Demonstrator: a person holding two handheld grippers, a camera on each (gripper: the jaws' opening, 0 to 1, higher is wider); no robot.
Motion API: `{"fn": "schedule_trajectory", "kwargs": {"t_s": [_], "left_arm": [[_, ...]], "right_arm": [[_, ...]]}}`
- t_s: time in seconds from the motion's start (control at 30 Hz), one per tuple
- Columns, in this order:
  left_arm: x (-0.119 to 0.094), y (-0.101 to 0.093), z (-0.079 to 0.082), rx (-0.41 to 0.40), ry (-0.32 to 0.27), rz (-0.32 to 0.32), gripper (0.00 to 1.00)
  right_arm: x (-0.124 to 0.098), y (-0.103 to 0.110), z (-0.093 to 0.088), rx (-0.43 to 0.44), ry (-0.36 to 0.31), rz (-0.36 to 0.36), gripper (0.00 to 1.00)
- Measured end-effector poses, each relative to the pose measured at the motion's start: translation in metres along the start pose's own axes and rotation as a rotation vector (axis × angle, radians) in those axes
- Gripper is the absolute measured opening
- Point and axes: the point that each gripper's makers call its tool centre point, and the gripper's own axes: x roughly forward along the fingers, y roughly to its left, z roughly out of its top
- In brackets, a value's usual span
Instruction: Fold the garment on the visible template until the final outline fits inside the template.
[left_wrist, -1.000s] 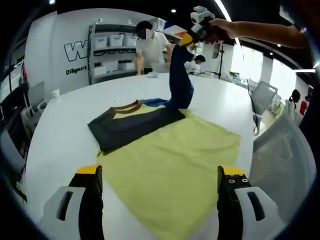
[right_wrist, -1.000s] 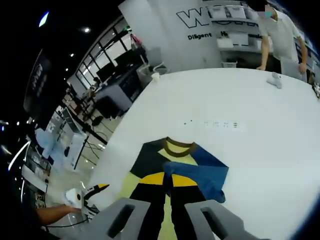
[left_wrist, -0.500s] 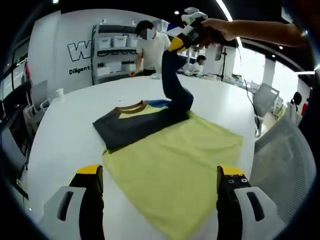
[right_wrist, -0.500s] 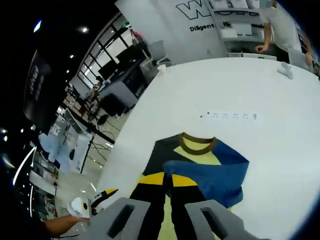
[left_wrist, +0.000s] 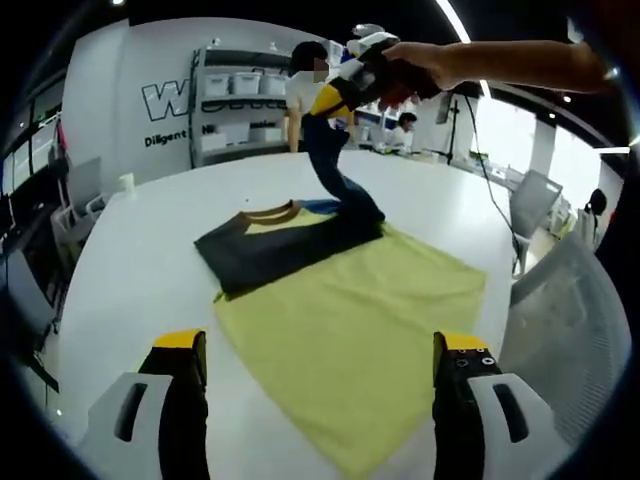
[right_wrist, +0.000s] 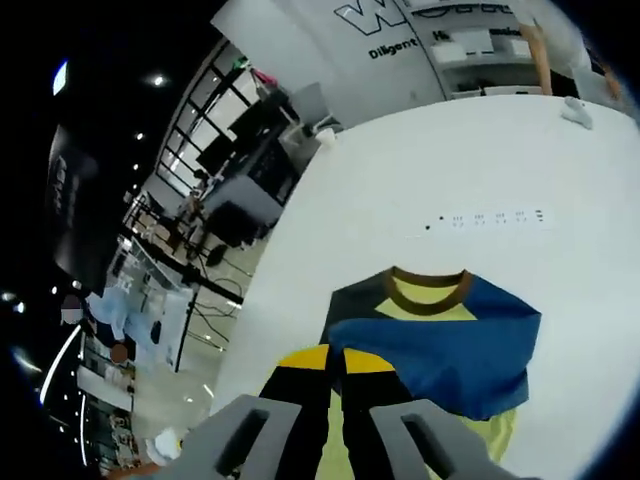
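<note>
The left gripper (left_wrist: 315, 400) hung open over the near edge of the yellow template (left_wrist: 360, 330), while the right gripper (right_wrist: 335, 375), clamped on the shirt's (left_wrist: 285, 240) blue part (raised high), should lay it flat across, inside the template.

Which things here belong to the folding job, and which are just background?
Job: garment, part lifted by the right tool; yellow template under it; left tool, open and holding nothing.

Background: shelf of bins; person standing by it; chair; white table.
</note>
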Motion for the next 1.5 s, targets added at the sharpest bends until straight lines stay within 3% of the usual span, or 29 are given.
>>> {"fn": "schedule_trajectory", "kwargs": {"t_s": [0.37, 0.93, 1.5], "left_arm": [[0.000, 0.004, -0.007, -0.027, 0.006, 0.005, 0.91], [-0.004, 0.011, -0.014, -0.026, 0.026, 0.010, 0.92], [-0.001, 0.020, -0.019, -0.045, 0.039, 0.010, 0.91]], "right_arm": [[0.041, 0.008, -0.017, 0.001, 0.048, 0.014, 0.00], [0.113, -0.017, -0.038, 0.047, 0.107, -0.002, 0.00], [0.158, -0.007, -0.071, 0.038, 0.155, 0.005, 0.00]]}}
